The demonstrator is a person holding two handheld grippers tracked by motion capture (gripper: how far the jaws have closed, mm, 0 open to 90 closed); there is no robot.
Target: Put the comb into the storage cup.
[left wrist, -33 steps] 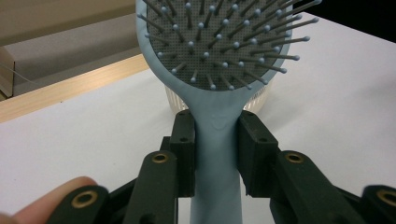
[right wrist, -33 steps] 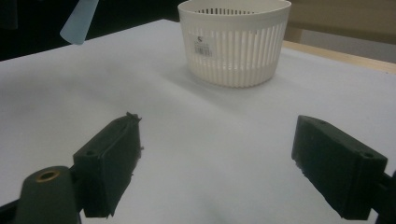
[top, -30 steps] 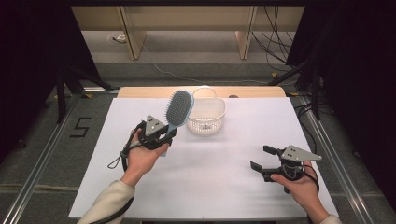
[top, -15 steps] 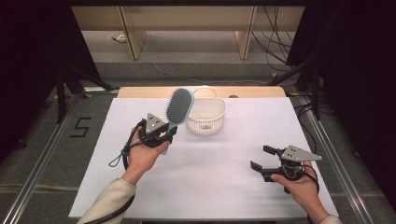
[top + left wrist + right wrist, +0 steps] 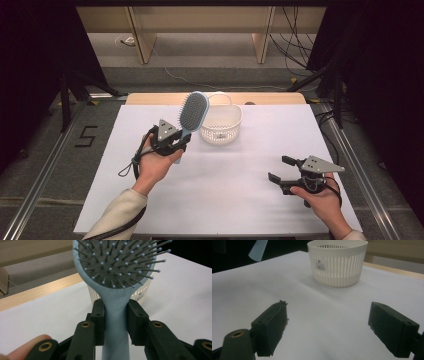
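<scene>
Gripping the blue hairbrush [image 5: 115,315] by its handle, the left gripper [image 5: 172,142] holds it raised beside the white basket [image 5: 221,125]; the right gripper [image 5: 280,170] rests with jaws apart, empty.

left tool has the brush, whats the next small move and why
Probably carry the light blue paddle hairbrush right, over the white slotted plastic basket. The left tool clamps its handle, its head beside the basket, not above it; the right tool is open, idle.
</scene>
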